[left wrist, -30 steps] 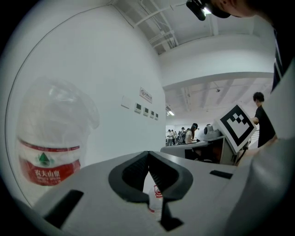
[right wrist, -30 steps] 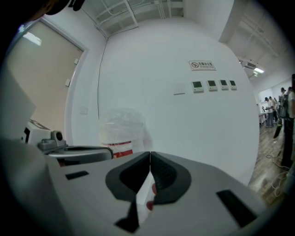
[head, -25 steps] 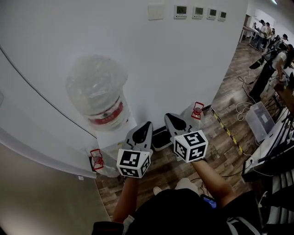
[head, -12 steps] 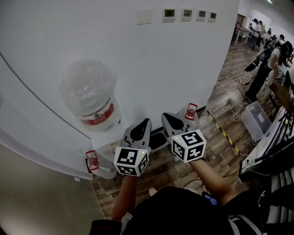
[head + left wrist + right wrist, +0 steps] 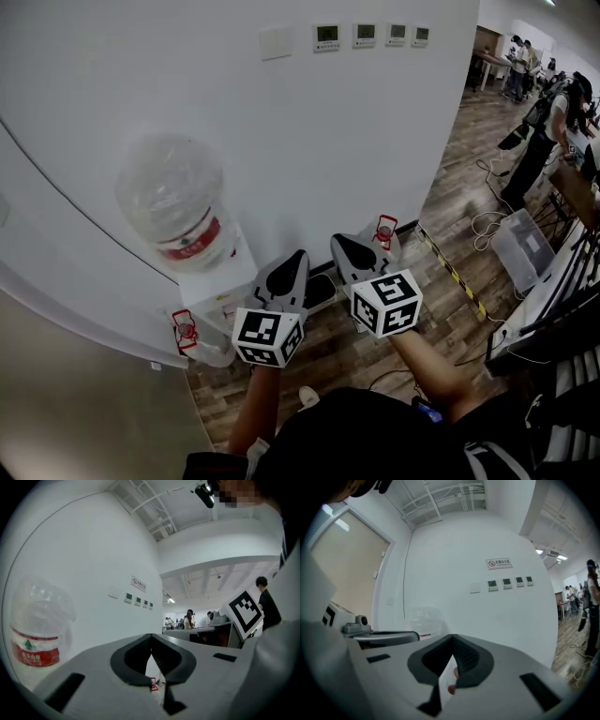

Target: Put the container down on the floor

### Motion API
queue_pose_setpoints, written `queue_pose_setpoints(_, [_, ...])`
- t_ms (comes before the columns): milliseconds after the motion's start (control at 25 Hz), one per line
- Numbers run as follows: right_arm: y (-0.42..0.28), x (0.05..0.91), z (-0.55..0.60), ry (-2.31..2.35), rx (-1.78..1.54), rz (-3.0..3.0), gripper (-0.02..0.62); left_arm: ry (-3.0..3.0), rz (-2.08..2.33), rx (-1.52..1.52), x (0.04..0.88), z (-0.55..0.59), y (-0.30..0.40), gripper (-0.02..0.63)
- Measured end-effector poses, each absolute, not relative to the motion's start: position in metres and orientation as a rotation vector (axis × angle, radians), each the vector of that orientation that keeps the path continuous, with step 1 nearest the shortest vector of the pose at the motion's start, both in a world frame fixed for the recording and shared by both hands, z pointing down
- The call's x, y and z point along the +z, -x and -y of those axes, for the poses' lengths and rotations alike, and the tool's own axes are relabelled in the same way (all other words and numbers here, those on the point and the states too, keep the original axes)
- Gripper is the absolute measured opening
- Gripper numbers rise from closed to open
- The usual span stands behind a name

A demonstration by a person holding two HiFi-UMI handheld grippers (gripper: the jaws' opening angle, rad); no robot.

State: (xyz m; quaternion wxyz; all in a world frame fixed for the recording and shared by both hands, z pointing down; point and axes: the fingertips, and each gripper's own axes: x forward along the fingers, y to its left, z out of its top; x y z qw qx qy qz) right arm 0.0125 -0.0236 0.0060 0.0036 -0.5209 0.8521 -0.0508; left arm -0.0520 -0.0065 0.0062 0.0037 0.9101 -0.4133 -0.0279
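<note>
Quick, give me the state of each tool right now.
Left tool: closed, nothing between its jaws.
Right tool: closed, nothing between its jaws.

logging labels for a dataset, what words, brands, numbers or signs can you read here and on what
No text reads clearly enough to quote.
Red label on the water bottle: white print and a logo, too blurred to read.
Wall sign: a red prohibition circle, the characters too small to read.
Wall panels: the displays are too small to read.
</note>
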Motion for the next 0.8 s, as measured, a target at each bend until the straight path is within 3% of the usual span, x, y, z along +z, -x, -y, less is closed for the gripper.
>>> queue_pose_setpoints(800, [-0.044, 0.025, 0.009, 1.61, -0.228, -2.696, 0.029, -2.787, 1.33, -0.077, 0.017, -0.009, 0.026, 0.017])
